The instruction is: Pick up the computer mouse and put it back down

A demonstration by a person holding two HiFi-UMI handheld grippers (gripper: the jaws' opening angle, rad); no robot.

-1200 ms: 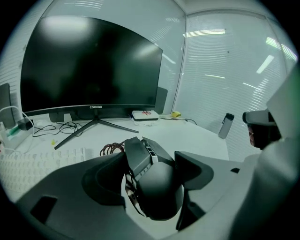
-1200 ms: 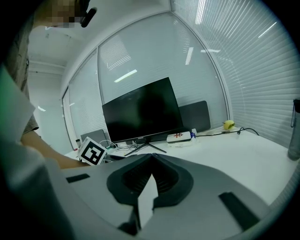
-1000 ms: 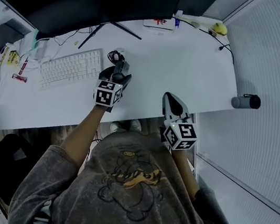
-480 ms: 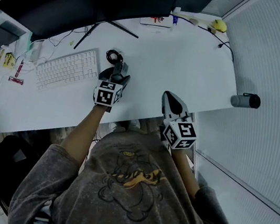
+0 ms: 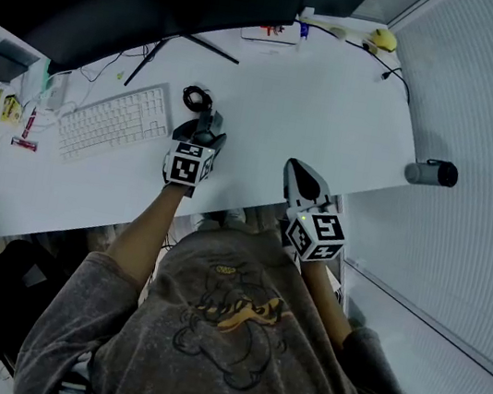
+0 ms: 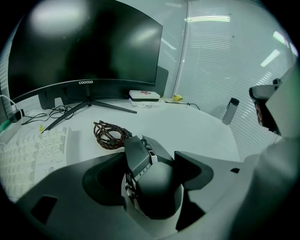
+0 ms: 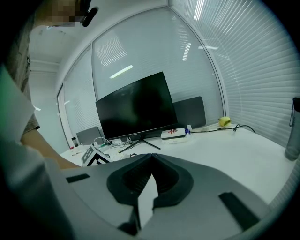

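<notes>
Comparing this moment with the 1 second before it, almost nothing has shifted. The left gripper (image 5: 207, 127) stays at the same spot over the white desk (image 5: 335, 113). Its 2 jaws remain pinched on the flanks of the dark grey angular computer mouse (image 6: 152, 180), which lies lengthwise between them with its nose pointing away from the gripper. The right gripper (image 5: 301, 180) also holds its place off to the right, at the desk's near edge, with its jaws pressed together at the tips on nothing. I judge from this stillness that the grasp is settled and the task sits at a pause, but no view shows whether the mouse rests on the desk or hangs just above it. Just ahead of the left gripper lies a coiled brown braided cable (image 6: 110, 133). To its left sits a white keyboard (image 5: 114, 120), and further ahead a black curved monitor (image 6: 84, 47) stands on thin splayed legs with a flat white box (image 6: 144, 94) beside them. A small yellow object (image 5: 382, 39) lies at the far right corner. Past the desk's right edge stands a dark grey bottle (image 5: 431, 172), and pale slatted walls close in the room.
</notes>
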